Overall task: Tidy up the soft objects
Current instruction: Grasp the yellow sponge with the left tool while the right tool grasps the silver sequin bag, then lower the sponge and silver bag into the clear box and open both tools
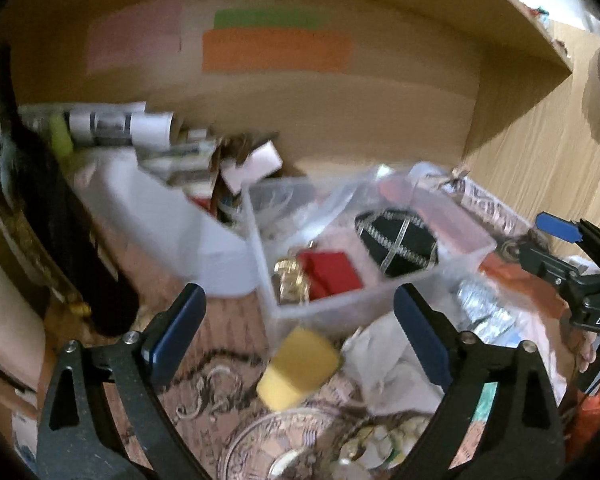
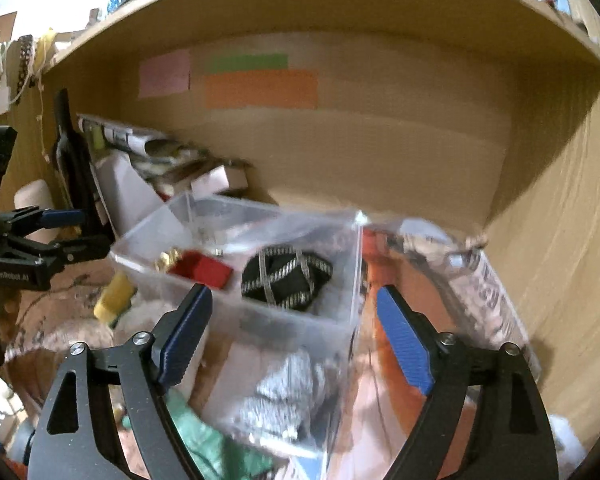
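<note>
Left wrist view: I see the yellow sponge lying on the patterned cloth just in front of the clear box, between my left hand-held gripper fingers, spread wide, gripping nothing. My right hand-held gripper also gapes wide, empty, facing the box.

Your right gripper hovers with jaws spread wide before the clear plastic box — inside it lie a black braided pouch and a red box.
</note>
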The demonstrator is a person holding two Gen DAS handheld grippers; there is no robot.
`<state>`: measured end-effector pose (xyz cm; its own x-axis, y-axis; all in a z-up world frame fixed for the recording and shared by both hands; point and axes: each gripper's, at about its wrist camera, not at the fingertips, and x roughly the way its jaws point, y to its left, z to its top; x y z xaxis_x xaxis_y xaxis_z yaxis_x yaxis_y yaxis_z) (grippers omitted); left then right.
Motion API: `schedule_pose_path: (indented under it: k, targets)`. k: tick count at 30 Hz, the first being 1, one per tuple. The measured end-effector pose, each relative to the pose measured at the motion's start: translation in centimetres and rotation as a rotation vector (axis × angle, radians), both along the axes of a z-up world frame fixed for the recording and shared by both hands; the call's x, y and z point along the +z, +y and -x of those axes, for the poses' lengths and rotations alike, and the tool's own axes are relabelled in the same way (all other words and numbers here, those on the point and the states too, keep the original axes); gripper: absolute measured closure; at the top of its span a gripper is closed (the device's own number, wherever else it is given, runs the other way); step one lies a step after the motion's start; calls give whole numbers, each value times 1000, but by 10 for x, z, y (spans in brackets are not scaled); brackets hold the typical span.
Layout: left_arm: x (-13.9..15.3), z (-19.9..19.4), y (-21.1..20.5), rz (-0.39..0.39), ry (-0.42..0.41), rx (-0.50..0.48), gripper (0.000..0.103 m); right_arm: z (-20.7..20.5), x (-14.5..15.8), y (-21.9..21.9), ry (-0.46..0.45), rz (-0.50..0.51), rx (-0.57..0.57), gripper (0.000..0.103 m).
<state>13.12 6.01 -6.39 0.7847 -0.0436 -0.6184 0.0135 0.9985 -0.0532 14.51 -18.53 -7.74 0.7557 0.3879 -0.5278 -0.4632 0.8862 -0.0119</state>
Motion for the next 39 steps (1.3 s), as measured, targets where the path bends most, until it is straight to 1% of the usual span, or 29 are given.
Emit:
schedule_pose_path:
  k: [4, 10, 12, 14, 17, 18, 19, 20, 22, 25, 28, 31, 35, 39]
  targets:
    - [-19, 3, 5, -2, 50, 11, 7, 0, -26, -3, 76, 13, -9, 21]
    - [-45, 6, 11, 31, 115, 10, 7, 0, -54, -6, 141, 42, -32, 21]
    - [-53, 5, 12, 34, 131, 7, 13, -1, -59, -6, 161, 47, -31, 21]
    - [-59, 2, 11, 34, 157, -5, 27, -3, -64, -7, 180, 45, -31, 21]
    - [-65, -3, 9, 44, 174, -21, 33, -6, -70, -8, 213, 29, -26, 22]
    - [-67, -4, 7, 43, 177, -28, 35, -7, -71, -8, 222, 25, -23, 27]
    - [-68, -4, 6, 41, 181, -36, 40, -8, -73, -8, 236, 21, -16, 35]
    - [-69, -4, 5, 40, 183, -43, 47, -8, -75, -8, 246, 17, -8, 39]
    - [-70, -3, 1, 44, 189, -64, 55, -9, -78, -7, 262, 10, 4, 55]
    - [-68, 0, -3, 26, 175, -69, 58, -7, -80, -7, 264, -5, 12, 65]
    - [-66, 3, -4, 27, 168, -68, 59, -5, -79, -8, 252, -16, 8, 71]
    - [-62, 8, -3, 36, 157, -59, 59, -1, -76, -8, 236, -19, 5, 74]
    - [-52, 16, 0, 43, 128, -52, 59, 5, -67, -9, 204, -23, 5, 76]
    - [-35, 23, -2, 43, 83, -51, 59, 13, -50, -12, 154, -37, 9, 76]
